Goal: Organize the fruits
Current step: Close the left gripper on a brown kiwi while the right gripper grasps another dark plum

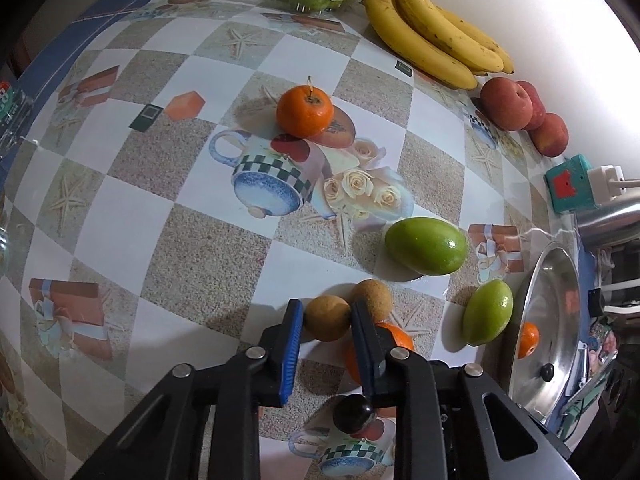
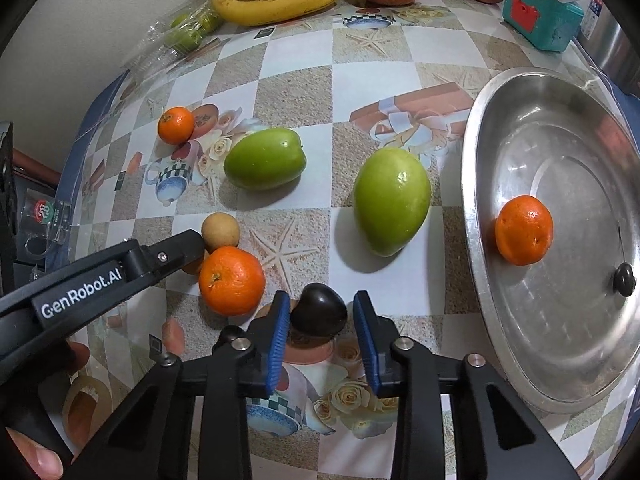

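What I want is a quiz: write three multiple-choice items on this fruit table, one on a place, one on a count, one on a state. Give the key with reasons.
1. What lies in the upturned metal lid?
A. a banana
B. a green fruit
C. an orange

2. How many oranges show in the right wrist view?
A. three
B. two
C. five

3. How do the fingers of the left gripper stand?
A. wide open over bare cloth
B. shut on a small tan fruit
C. shut on a banana

Key:
1 C, since the lid orange rests on the lid's inner face.
2 A, since the far orange and the near orange lie on the cloth, plus the one in the lid.
3 B, since the tan fruit sits pinched between the blue pads.
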`<action>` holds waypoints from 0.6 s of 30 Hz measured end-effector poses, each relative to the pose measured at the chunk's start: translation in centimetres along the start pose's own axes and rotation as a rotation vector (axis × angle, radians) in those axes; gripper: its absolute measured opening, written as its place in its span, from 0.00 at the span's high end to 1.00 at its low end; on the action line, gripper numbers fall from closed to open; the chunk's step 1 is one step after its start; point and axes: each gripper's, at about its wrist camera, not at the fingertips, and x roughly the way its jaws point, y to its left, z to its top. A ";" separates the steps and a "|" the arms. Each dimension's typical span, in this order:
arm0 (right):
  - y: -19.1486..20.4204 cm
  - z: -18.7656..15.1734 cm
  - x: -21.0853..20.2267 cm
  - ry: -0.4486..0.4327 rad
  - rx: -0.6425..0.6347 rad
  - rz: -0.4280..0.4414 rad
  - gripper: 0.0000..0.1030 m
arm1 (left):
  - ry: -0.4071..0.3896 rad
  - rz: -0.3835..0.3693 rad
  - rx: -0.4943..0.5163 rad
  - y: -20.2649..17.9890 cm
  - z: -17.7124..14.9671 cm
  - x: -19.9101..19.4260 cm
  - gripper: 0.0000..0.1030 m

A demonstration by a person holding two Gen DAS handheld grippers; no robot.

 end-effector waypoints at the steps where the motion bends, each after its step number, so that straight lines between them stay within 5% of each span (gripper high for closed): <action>1: 0.0 0.0 0.0 0.000 -0.002 0.001 0.70 | -0.001 -0.001 0.000 0.0 0.0 0.0 0.74; 18: 0.2 0.2 -2.0 -0.046 -0.003 0.049 0.71 | -0.101 0.007 -0.033 1.2 0.5 -3.5 0.74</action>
